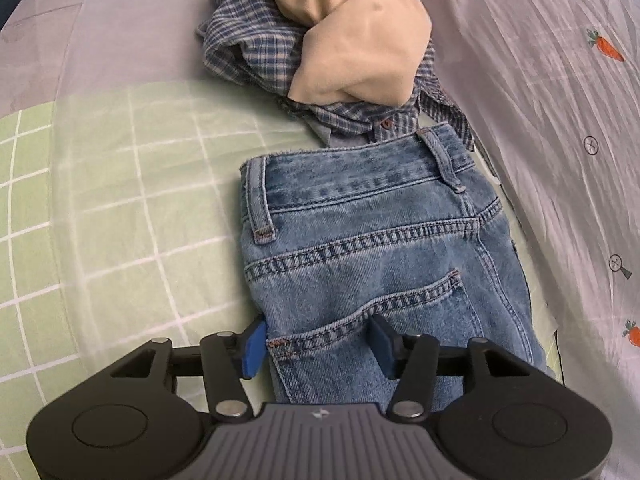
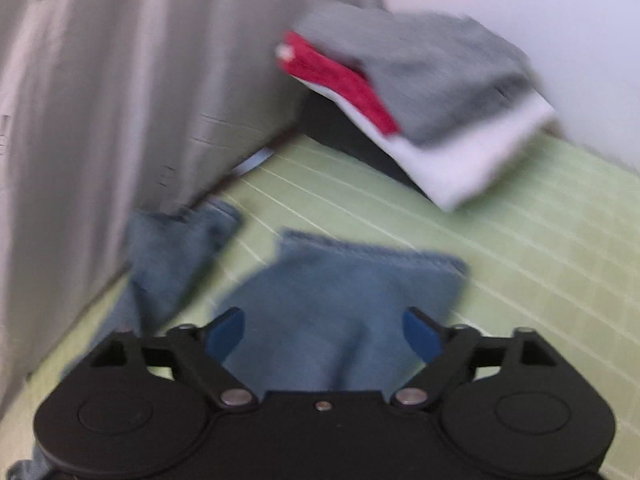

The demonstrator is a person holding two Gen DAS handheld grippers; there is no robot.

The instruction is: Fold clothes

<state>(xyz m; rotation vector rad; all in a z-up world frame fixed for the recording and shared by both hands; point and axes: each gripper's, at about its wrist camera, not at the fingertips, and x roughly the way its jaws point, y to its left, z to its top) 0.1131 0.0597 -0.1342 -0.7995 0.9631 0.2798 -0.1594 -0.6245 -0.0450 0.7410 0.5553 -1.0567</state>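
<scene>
Blurring right view; jeans (image 1: 372, 248) cut off behind left gripper (image 1: 318, 346).

Only reversed print inside an arrow outline showed on the grey sheet (image 1: 520, 40), far beyond the jaws; it was unreadable.

The jeans (image 1: 360, 248) were coarse, faded blue denim with raised double stitching, lying beside a thin woven plaid shirt (image 1: 248, 36) and a soft, matt beige cloth (image 1: 352, 32) on a smooth green checked bedsheet (image 1: 100, 184). The left gripper (image 1: 318, 346) was matt black plastic with dull metal pivot pins, a ribbed grey housing and blue rubbery-looking pads (image 1: 252, 346). In the blurred right view, a stack of grey, red and white folded cloth (image 2: 420, 100) looked soft and matt.
</scene>
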